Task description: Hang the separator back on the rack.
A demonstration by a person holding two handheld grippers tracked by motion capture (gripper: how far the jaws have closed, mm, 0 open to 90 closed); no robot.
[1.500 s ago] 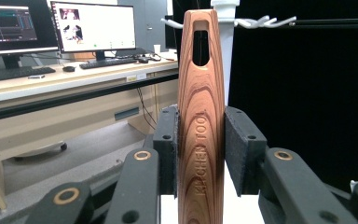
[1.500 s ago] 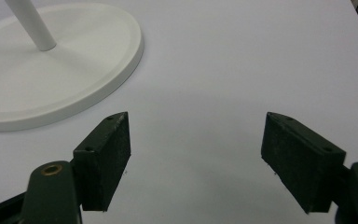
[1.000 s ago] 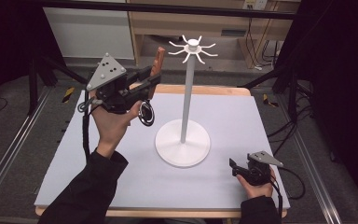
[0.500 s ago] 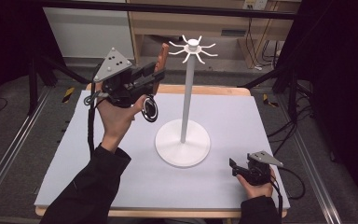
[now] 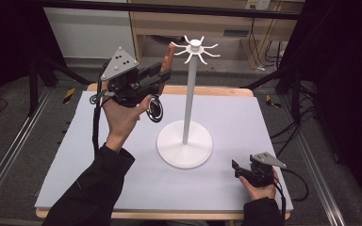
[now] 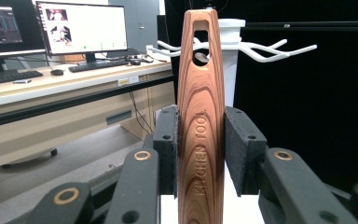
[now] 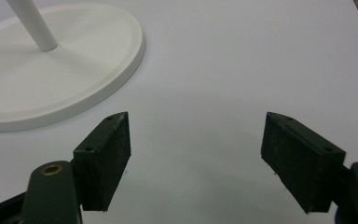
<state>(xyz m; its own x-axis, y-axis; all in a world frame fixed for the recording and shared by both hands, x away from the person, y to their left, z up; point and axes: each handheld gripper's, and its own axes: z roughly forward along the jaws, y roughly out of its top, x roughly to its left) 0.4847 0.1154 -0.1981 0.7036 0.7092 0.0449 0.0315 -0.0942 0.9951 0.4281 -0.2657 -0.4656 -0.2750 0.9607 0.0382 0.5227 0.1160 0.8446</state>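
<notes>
The wooden handle (image 6: 200, 121) is showing reddish brown with darker, wavy grain bands and pale streaks, and the words "KITCHEN TOOL" are running along it. The fingers (image 6: 168, 144) of the left gripper (image 5: 162, 75) are showing matte black with brass-coloured rivets. The hook stand (image 5: 188, 94) is standing plain white. The table (image 5: 245, 117) is wearing a pale grey-lavender cover. The right gripper (image 5: 238, 169) is showing black under a grey plate.

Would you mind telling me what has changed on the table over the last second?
The left gripper, still clamped on the wooden-handled kitchen tool, has carried it a little rightward, bringing the handle's slot closer to the hooks of the white hanging stand. The right gripper stayed open and at rest on the white mat, and the stand did not move.
</notes>
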